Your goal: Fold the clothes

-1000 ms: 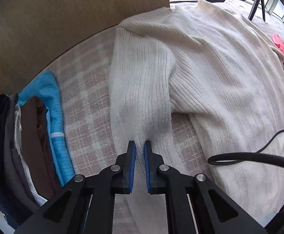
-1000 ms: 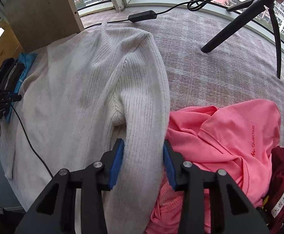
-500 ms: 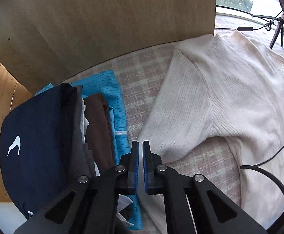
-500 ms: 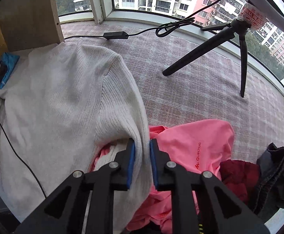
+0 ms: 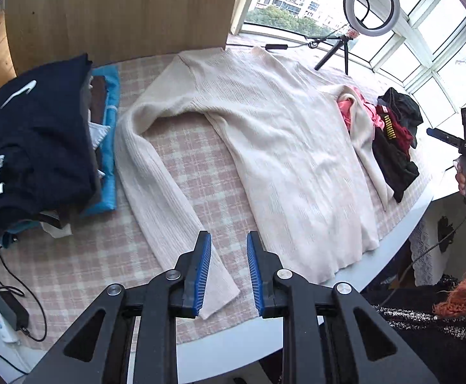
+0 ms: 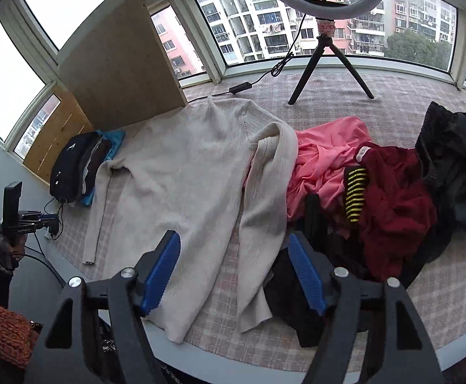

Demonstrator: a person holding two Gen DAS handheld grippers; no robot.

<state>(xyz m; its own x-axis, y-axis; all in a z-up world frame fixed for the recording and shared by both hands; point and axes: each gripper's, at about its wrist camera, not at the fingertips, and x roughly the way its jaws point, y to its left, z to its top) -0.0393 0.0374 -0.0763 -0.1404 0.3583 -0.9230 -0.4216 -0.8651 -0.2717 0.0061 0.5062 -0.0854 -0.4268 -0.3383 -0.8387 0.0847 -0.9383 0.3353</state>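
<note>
A cream ribbed sweater (image 5: 264,134) is lying flat on the checked cloth of the table (image 5: 73,265), its long axis running from the collar, pointing toward the window, down to the hem at the near table edge. One sleeve (image 5: 165,198) is stretching down beside the body, its cuff lying under the left gripper (image 5: 228,267), whose jaws are standing spread and holding nothing. The other sleeve (image 6: 264,224) is draping partly over a pink garment (image 6: 325,153) in the unfolded pile. The right gripper (image 6: 236,272) is hovering over the hem with its jaws wide apart, also gripping nothing.

Beside the sweater a stack of folded clothes (image 5: 37,147) is sitting, topped by a navy piece showing a white swoosh-like mark; small white lettering near its edge is too blurred to read. A dark red garment (image 6: 392,198) is showing a pale label, illegible, and a black piece with yellow stripes (image 6: 352,193) is lying against it. A ring light (image 5: 372,6) on a tripod is standing near the window.
</note>
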